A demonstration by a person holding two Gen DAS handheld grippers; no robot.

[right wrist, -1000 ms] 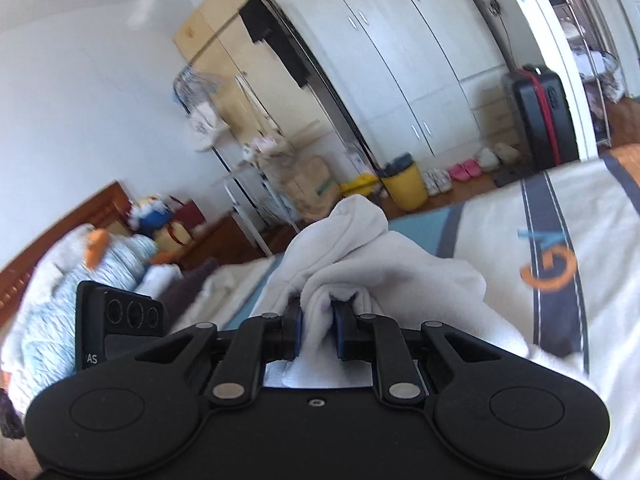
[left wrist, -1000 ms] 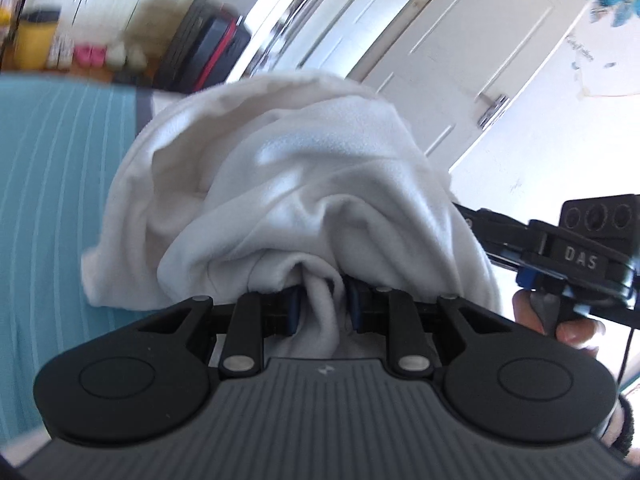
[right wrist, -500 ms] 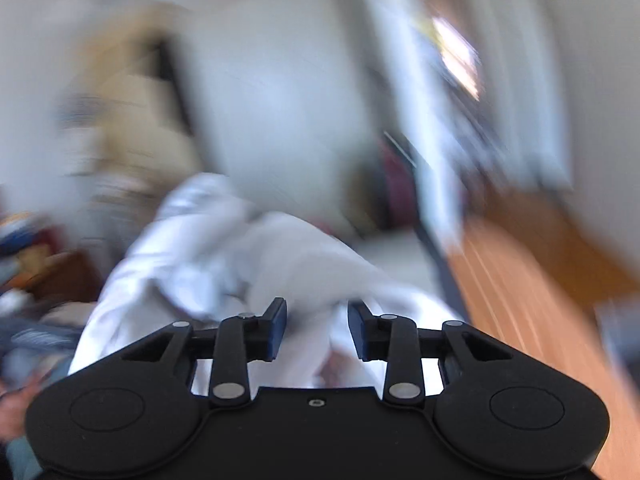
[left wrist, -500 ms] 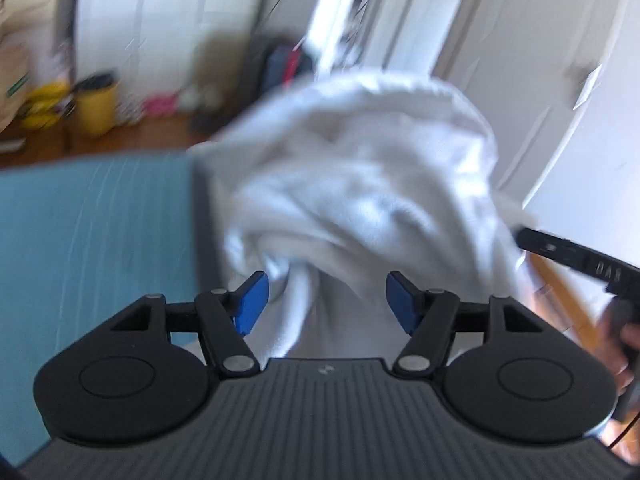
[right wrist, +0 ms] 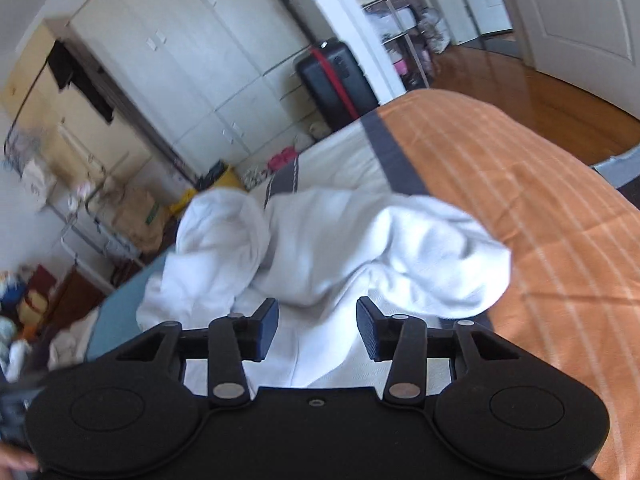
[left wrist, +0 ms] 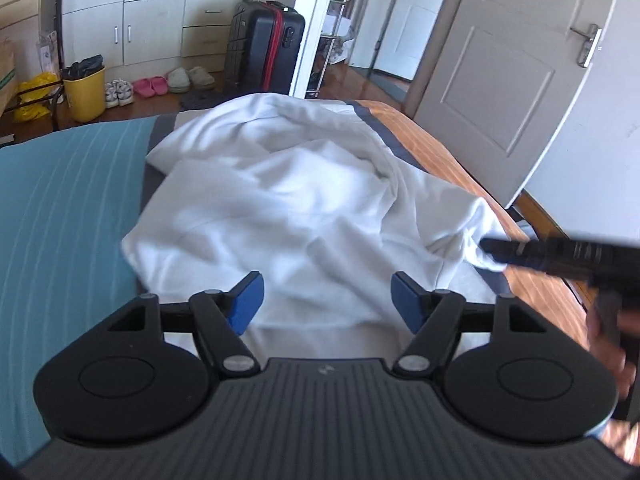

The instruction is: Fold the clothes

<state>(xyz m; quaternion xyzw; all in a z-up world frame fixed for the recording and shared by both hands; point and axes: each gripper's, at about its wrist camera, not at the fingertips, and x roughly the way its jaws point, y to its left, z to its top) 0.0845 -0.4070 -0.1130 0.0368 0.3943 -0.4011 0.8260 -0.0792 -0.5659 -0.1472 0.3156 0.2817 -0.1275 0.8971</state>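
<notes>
Looking past my left tool (left wrist: 326, 300), I see its blue pads spreading further apart, nothing pinched, the crumpled white garment (left wrist: 288, 208) lying on the bed (left wrist: 60, 208) just beyond them. My right tool (right wrist: 318, 326) is also widening, its pads clear of the cloth (right wrist: 340, 248) that sits heaped across the orange-striped bedspread (right wrist: 540, 208). The right tool (left wrist: 560, 256) blurs in beside the garment's edge. Beyond the bed stand a black suitcase (left wrist: 264, 52) with a red stripe, a yellow bin (left wrist: 85, 94) lined with a black bag, pink slippers (left wrist: 150, 86), and white wardrobes (left wrist: 160, 12).
</notes>
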